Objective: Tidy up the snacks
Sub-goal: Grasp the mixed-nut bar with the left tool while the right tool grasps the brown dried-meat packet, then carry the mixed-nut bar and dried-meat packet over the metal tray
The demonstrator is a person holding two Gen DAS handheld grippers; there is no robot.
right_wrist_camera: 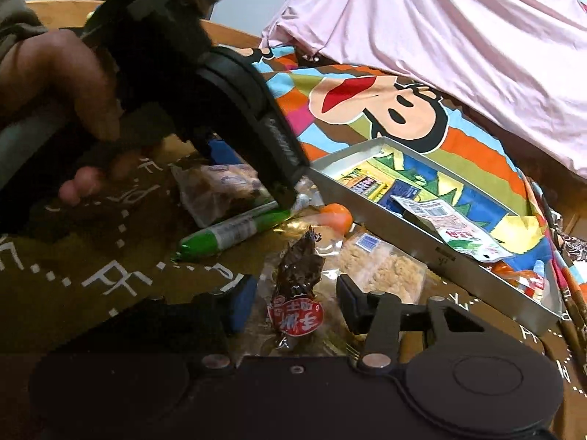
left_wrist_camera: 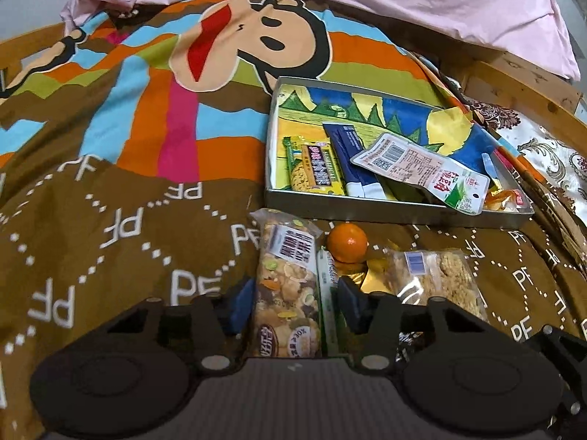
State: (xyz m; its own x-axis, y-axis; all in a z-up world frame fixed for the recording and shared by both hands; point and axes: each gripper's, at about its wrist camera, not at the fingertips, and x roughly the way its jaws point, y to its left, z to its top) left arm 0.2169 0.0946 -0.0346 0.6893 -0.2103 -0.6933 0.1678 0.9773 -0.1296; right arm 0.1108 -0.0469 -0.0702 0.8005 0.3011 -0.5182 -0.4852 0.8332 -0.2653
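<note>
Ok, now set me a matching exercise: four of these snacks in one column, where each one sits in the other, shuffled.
Things:
1. orange
2. white barcode pouch
3. nut-mix pack
4. dark snack pack

Places:
A. between the fingers of the right gripper
B. in the metal tray
C. on the blanket by the tray's near wall, outside both grippers
D. between the fingers of the left gripper

Pairs: 1-C, 2-B, 3-D, 4-A
</note>
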